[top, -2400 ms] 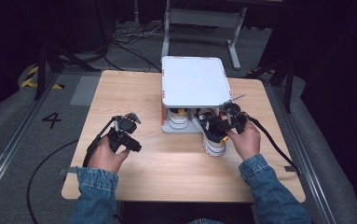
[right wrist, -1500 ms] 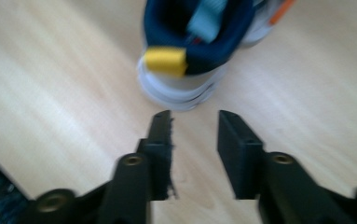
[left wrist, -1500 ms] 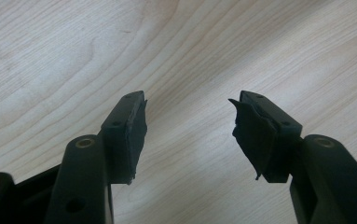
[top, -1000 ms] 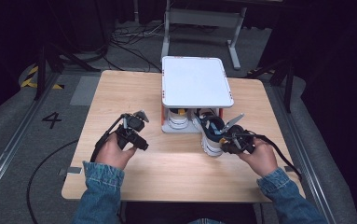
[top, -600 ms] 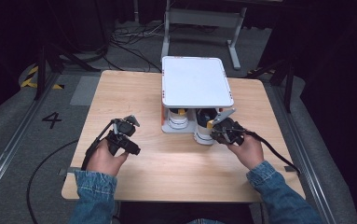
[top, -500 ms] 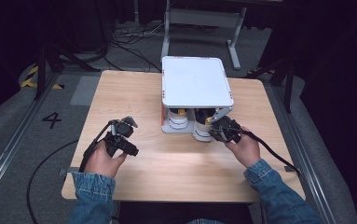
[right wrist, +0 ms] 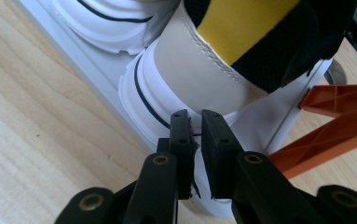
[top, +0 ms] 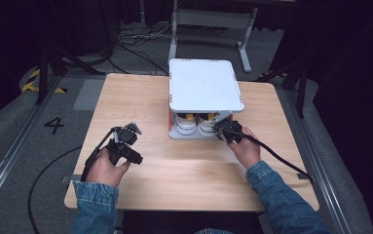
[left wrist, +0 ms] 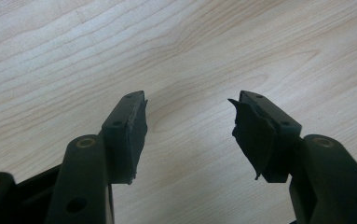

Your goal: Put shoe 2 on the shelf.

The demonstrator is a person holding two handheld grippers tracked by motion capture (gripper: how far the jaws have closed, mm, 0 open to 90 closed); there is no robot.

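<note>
Meanwhile, right tool [right wrist: 194,122] against shoe [right wrist: 185,70]

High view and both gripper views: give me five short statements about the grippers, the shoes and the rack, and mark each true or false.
1. The left gripper has its jaws spread wide over bare table. True.
2. The right gripper is wide open. False: its jaws are nearly together at the heel of a white sneaker.
3. Two white shoes sit under the white rack top. True.
4. The left gripper holds a shoe. False: nothing is between its jaws.
5. The rack has orange parts. True.
</note>
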